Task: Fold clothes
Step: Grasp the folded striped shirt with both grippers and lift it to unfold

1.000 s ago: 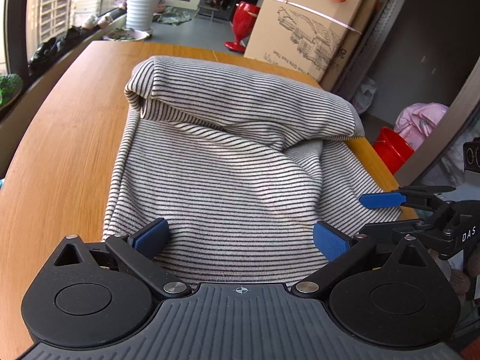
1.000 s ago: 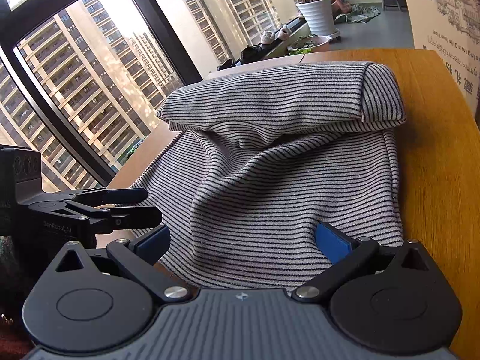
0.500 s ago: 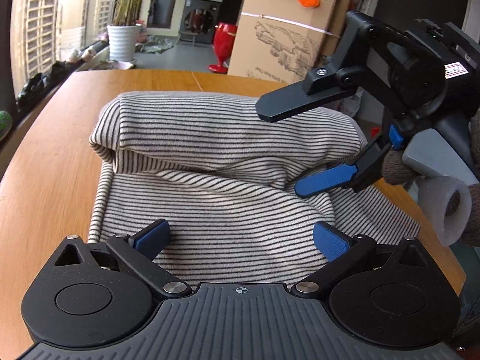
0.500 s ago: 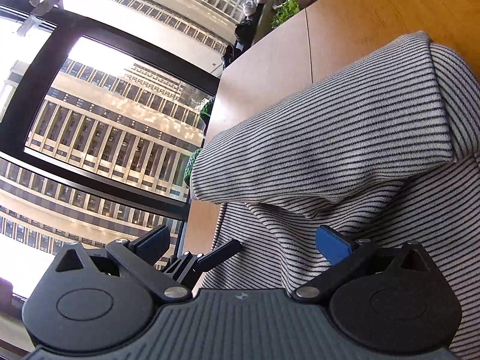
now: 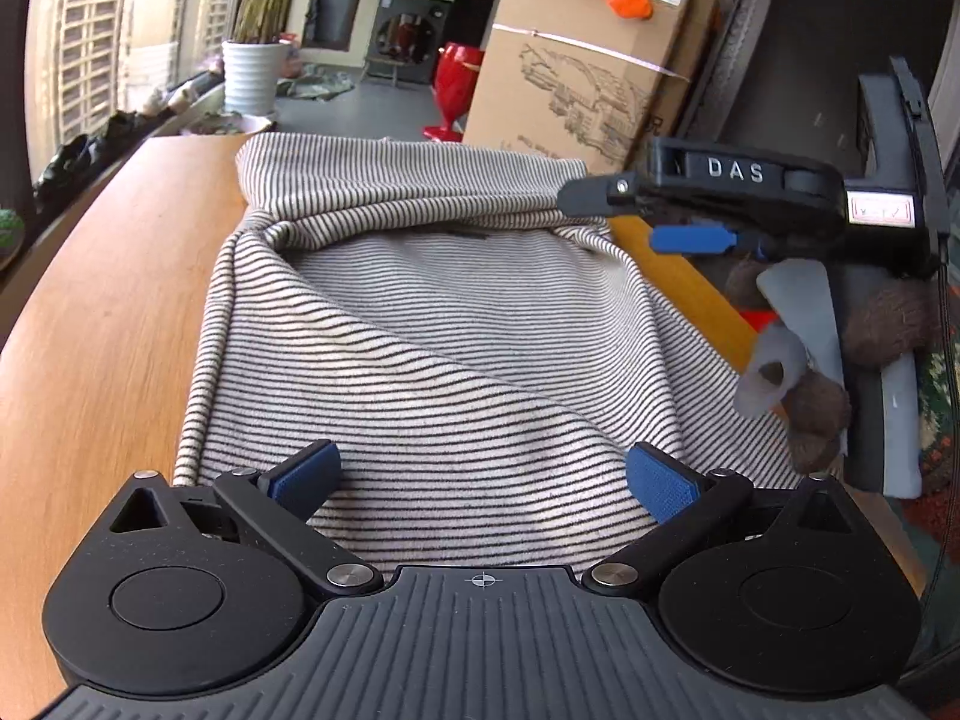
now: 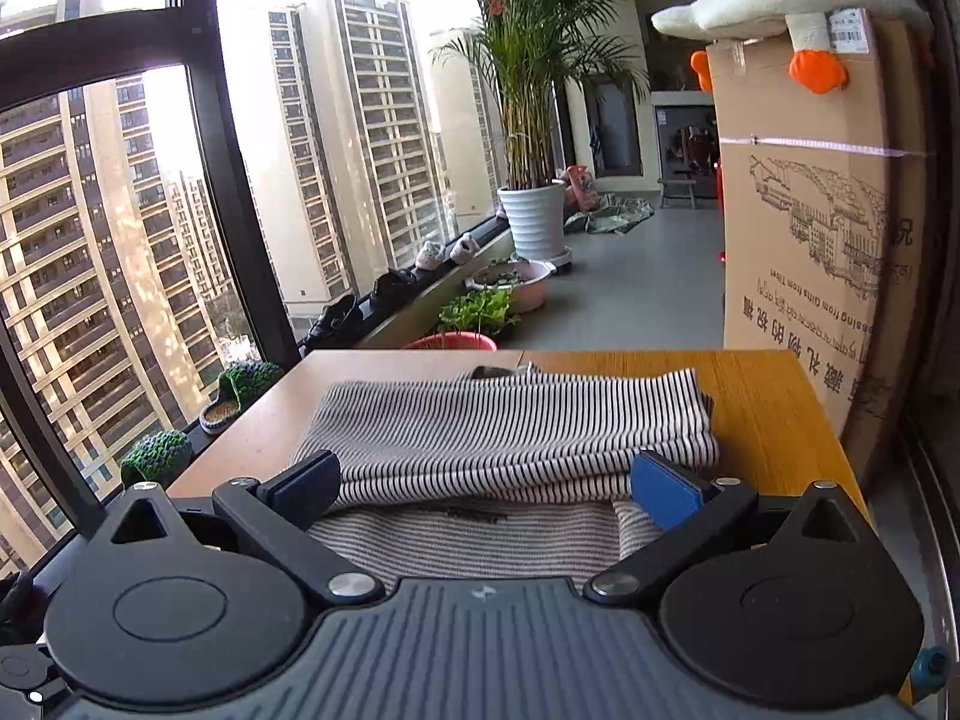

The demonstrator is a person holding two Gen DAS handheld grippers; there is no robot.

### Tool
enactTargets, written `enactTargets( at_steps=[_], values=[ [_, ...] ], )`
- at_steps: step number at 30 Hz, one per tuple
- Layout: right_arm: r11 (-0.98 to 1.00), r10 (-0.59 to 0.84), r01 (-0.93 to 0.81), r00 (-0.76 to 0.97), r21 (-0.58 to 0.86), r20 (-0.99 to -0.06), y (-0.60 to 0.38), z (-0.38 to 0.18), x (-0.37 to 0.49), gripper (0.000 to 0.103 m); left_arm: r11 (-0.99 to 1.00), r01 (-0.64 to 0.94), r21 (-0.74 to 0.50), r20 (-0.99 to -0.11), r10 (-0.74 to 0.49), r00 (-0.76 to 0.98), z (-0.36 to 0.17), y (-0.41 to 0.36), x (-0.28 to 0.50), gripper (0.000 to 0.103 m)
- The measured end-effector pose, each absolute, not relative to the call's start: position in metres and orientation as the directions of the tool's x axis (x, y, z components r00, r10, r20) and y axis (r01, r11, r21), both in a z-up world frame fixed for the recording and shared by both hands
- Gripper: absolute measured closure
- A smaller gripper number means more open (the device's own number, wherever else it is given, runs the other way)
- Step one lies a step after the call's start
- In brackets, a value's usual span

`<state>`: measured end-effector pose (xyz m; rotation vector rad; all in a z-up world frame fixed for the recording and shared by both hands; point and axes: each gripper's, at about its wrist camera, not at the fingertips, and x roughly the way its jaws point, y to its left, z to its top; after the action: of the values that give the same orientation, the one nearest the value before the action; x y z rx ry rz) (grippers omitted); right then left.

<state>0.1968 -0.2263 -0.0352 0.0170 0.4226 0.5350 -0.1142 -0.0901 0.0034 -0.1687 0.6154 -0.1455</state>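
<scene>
Striped garment lies on the wooden table, partly folded: far end doubled over into a thick roll, near end flat and running toward the camera.

Left wrist view: left gripper low over the near hem, fingers spread wide, blue pads either side of the cloth with nothing between them clamped. Whether the pads touch the fabric is hard to tell. This view alone shows the right gripper from the side, at the right end of the roll: black upper finger at the roll's edge, blue-padded lower finger apart from it, off the garment's right side. Looks parted; contact with the cloth is not clear. Gloved hand behind it is partly cut off by the frame edge.

Right wrist view: right gripper looks along the roll, fingers spread, one at each side of the folded band; a dark label shows on the flat layer just below the roll. Only this view shows the window beyond the garment's left side, the potted palm past its far end, and the plush goose on top of the cardboard box beyond its right side. The left gripper cannot be made out here; the garment's near half is hidden under the gripper body.
</scene>
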Motion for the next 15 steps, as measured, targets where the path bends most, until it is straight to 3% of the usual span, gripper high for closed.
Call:
enactTargets(
  at_steps=[2, 4, 6, 8, 13, 15],
  values=[
    [0.824, 0.565, -0.506, 0.694, 0.256, -0.447, -0.231, -0.08, 0.175, 0.0, 0.978, 0.091, -0.189, -0.536, -0.18, 0.825, 0.008, -0.12, -0.146, 0.0],
    [0.785, 0.619, -0.512, 0.638, 0.35, -0.457, -0.257, -0.072, 0.182, 0.0, 0.985, 0.098, -0.143, -0.534, -0.16, 0.83, 0.011, -0.151, -0.166, 0.0],
    [0.774, 0.633, -0.536, 0.637, 0.339, -0.439, -0.267, -0.076, 0.14, 0.0, 0.992, 0.089, -0.091, -0.555, -0.125, 0.823, 0.01, -0.18, -0.177, 0.0],
    [0.778, 0.625, -0.554, 0.634, 0.297, -0.454, -0.262, -0.075, 0.076, 0.0, 0.991, 0.065, -0.12, -0.611, -0.125, 0.782, -0.002, -0.198, -0.183, 0.0],
    [0.786, 0.592, -0.592, 0.636, 0.179, -0.496, -0.253, -0.084, -0.077, 0.0, 0.988, 0.103, -0.117, -0.622, -0.153, 0.768, 0.013, -0.27, -0.244, 0.0],
    [0.787, 0.583, -0.595, 0.632, 0.163, -0.511, -0.279, -0.069, -0.039, 0.0, 0.985, 0.138, -0.106, -0.63, -0.174, 0.757, 0.007, -0.313, -0.299, 0.0]
  ],
)
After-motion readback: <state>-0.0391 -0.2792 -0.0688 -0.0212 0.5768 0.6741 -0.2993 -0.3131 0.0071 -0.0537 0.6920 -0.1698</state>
